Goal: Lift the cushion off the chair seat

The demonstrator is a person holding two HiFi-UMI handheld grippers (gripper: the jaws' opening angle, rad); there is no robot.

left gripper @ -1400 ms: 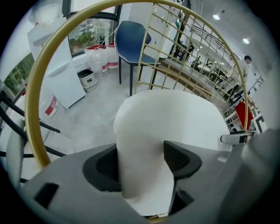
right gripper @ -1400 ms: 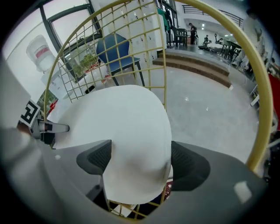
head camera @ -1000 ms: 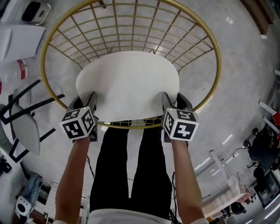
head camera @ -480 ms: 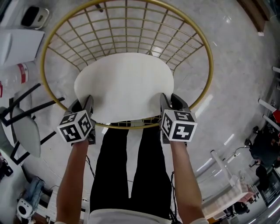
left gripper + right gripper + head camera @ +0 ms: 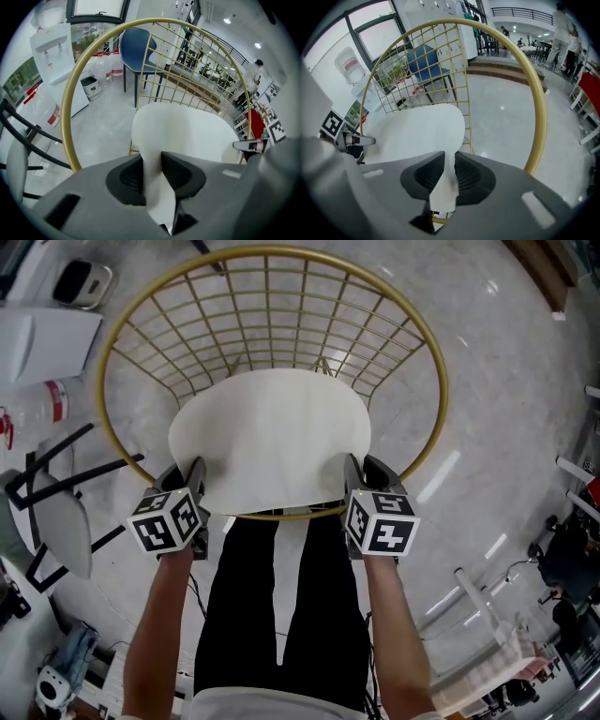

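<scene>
A round white cushion (image 5: 270, 437) lies in the seat of a gold wire chair (image 5: 272, 287). My left gripper (image 5: 195, 486) pinches the cushion's near left edge (image 5: 152, 187), its jaws still closing with the white fabric squeezed between the pads. At the near right edge (image 5: 446, 187) my right gripper (image 5: 351, 482) does the same, jaws closing on the cushion rim. Each gripper's marker cube shows in the other's view. The near edge of the cushion curls up slightly above the chair's front rim.
The chair's gold hoop (image 5: 75, 93) rings the cushion on all sides. A black-legged chair (image 5: 52, 502) stands at the left, water bottles and a dispenser (image 5: 54, 51) beyond it, a blue chair (image 5: 136, 47) behind. My legs stand against the chair's front. People move far right.
Both grippers' jaws have narrowed onto the cushion's near edge. The cushion's near edge has drawn in and lifted a little; the hands have hardly moved.
</scene>
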